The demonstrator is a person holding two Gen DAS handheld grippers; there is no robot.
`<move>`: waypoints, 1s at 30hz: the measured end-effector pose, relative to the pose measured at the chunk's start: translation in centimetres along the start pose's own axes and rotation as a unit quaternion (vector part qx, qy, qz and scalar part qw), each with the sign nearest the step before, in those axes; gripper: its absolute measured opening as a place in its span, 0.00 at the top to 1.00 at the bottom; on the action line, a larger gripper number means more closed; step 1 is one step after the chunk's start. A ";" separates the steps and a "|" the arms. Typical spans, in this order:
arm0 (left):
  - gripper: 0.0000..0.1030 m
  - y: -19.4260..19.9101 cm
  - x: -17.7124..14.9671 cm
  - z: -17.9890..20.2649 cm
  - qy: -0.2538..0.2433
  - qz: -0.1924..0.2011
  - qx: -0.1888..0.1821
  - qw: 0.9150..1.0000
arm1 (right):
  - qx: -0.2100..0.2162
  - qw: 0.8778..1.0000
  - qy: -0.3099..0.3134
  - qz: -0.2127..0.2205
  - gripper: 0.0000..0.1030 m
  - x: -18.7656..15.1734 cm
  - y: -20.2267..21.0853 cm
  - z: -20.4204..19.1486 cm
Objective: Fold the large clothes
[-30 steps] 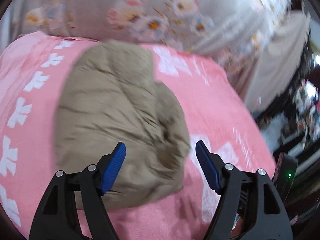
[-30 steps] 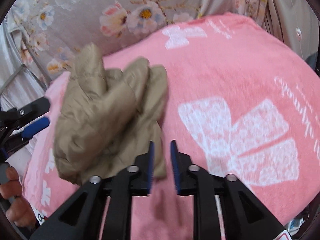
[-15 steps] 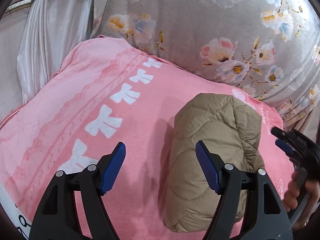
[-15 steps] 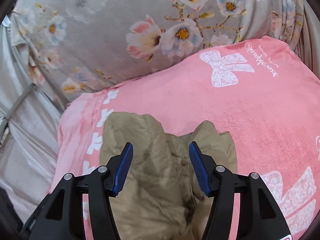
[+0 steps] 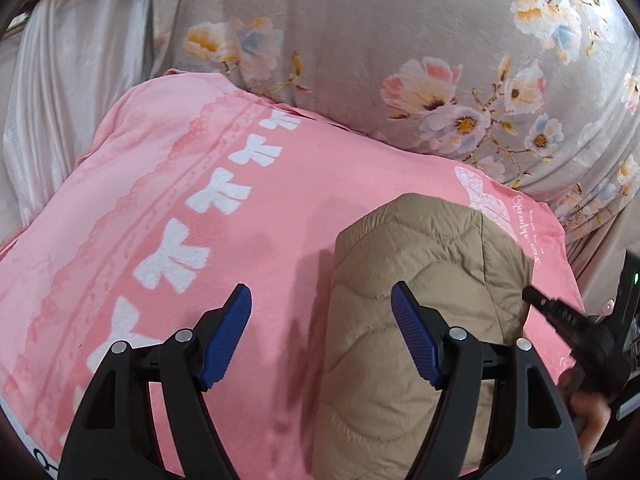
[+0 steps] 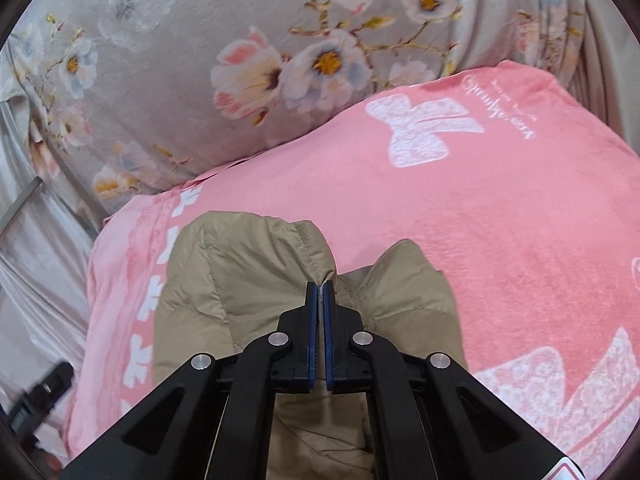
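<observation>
A tan quilted jacket [image 5: 420, 280] lies folded in a bundle on the pink blanket [image 5: 200, 184]. My left gripper [image 5: 320, 308] is open and empty, held above the blanket with its right finger over the jacket's left side. In the right wrist view my right gripper [image 6: 319, 292] is shut on a fold of the jacket [image 6: 240, 280] near its top middle seam. The right gripper's black body [image 5: 580, 332] shows at the right edge of the left wrist view.
A grey floral cover [image 6: 260, 60] rises behind the pink blanket [image 6: 500, 208]. Pale satin fabric [image 5: 72, 80] hangs at the far left. A dark device with a green light [image 5: 632, 280] sits at the right edge.
My right gripper has closed from open onto a fold of the jacket. The left gripper has stayed open and shifted only slightly.
</observation>
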State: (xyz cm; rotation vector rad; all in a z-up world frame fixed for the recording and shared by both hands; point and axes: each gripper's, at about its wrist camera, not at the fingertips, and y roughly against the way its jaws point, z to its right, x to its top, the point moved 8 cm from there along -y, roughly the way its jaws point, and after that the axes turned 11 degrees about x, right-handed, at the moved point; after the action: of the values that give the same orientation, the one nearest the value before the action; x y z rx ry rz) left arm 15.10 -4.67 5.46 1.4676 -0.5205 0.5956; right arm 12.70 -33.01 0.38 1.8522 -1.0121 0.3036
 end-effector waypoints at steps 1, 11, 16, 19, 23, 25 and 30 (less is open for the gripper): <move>0.32 -0.2 0.3 1.2 -0.006 0.000 -0.003 1.000 | -0.009 1.000 0.001 0.005 0.99 -0.3 0.2 0.8; 0.32 -4.8 -0.5 10.7 -0.067 -0.027 0.007 0.997 | -0.037 0.999 -0.038 0.003 0.99 -2.9 -1.1 7.2; 0.32 -8.1 -1.9 13.0 -0.084 -0.041 0.032 0.995 | -0.038 0.998 -0.040 -0.003 0.99 -4.1 -2.3 8.2; 0.29 -9.3 -2.7 13.5 -0.091 -0.043 0.038 0.994 | -0.039 0.998 -0.039 -0.006 0.99 -4.6 -3.0 8.7; 0.19 -10.7 -3.4 13.7 -0.090 -0.044 0.041 0.994 | -0.039 0.999 -0.035 -0.007 0.99 -5.1 -3.8 9.2; 0.16 -11.3 -3.7 13.8 -0.089 -0.042 0.044 0.994 | -0.039 0.999 -0.032 -0.006 0.99 -5.2 -4.2 9.4; 0.11 -12.0 -4.4 14.2 -0.098 -0.023 0.056 0.993 | -0.037 0.999 -0.029 -0.002 0.99 -5.6 -4.8 9.9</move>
State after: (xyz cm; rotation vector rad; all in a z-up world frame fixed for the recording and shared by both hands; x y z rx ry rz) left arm 20.21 -19.23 -5.87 1.6506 -0.6113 0.4532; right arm 10.75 -37.56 -10.91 1.8042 -1.0462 0.2083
